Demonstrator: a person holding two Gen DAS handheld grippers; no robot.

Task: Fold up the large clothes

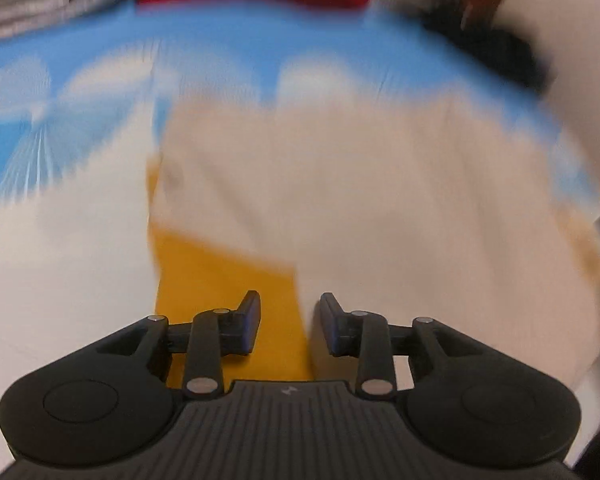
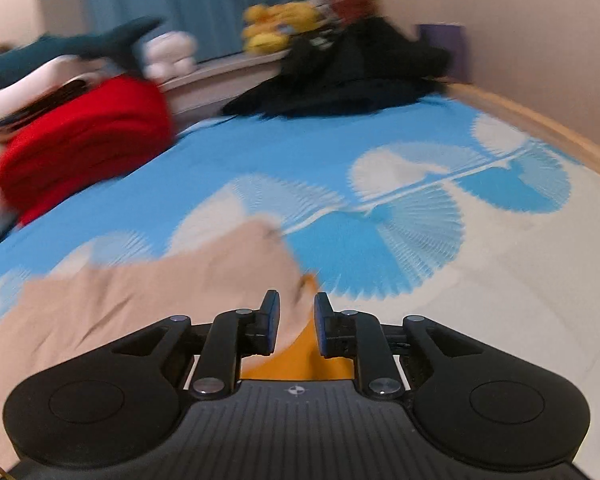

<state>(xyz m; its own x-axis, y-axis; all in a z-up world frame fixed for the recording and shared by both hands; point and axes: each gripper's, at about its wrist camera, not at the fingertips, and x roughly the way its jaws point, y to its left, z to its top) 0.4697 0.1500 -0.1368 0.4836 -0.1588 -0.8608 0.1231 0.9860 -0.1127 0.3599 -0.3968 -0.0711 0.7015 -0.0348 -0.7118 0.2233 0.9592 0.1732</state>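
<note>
Left gripper (image 1: 289,322) over the bed: jaws apart, nothing between the pads, mustard-yellow cloth panel (image 1: 224,276) under them. Beige fabric garment (image 1: 340,184) lies flat on the blue-and-white fan-print bedsheet (image 1: 112,60), heavy blur. Right gripper (image 2: 297,322): jaws parted, released, over the beige garment's right edge. Red folded cloth (image 2: 84,140) and black clothes pile (image 2: 348,72) sit well apart, further back.
</note>
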